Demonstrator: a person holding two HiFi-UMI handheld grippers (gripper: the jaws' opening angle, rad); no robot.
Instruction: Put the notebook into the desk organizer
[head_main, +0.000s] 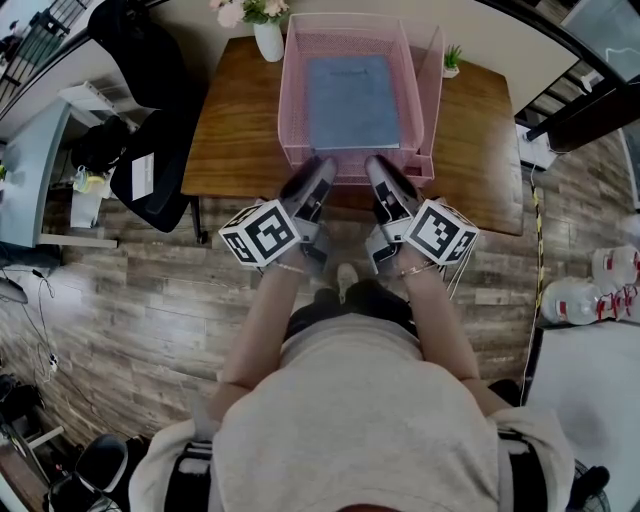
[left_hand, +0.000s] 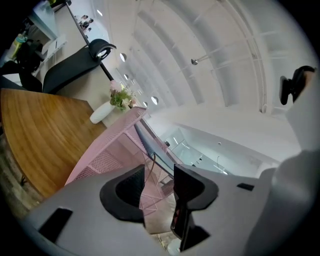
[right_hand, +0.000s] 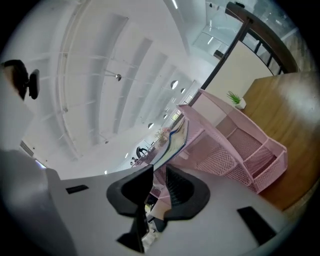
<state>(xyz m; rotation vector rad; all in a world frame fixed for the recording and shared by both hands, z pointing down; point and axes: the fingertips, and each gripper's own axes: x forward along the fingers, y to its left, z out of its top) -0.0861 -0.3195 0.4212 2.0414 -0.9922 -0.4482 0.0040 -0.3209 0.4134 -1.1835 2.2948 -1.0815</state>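
A blue notebook (head_main: 352, 100) lies flat in the top tray of the pink mesh desk organizer (head_main: 293, 95), which stands on the wooden desk (head_main: 235, 135). Both grippers sit at the organizer's near edge, pointing level at it. My left gripper (head_main: 322, 167) is open; in the left gripper view (left_hand: 159, 175) only pink mesh (left_hand: 107, 157) shows through the gap, with the notebook's edge (left_hand: 149, 142) beyond. My right gripper (head_main: 378, 167) stands slightly open (right_hand: 160, 182), nothing pressed between its pads. The notebook (right_hand: 175, 137) and the organizer (right_hand: 240, 145) lie just ahead of it.
A white vase of flowers (head_main: 268, 38) stands at the desk's back left, a small potted plant (head_main: 452, 58) at the back right. A black chair (head_main: 150, 150) is left of the desk. Water bottles (head_main: 590, 295) sit on the floor at right.
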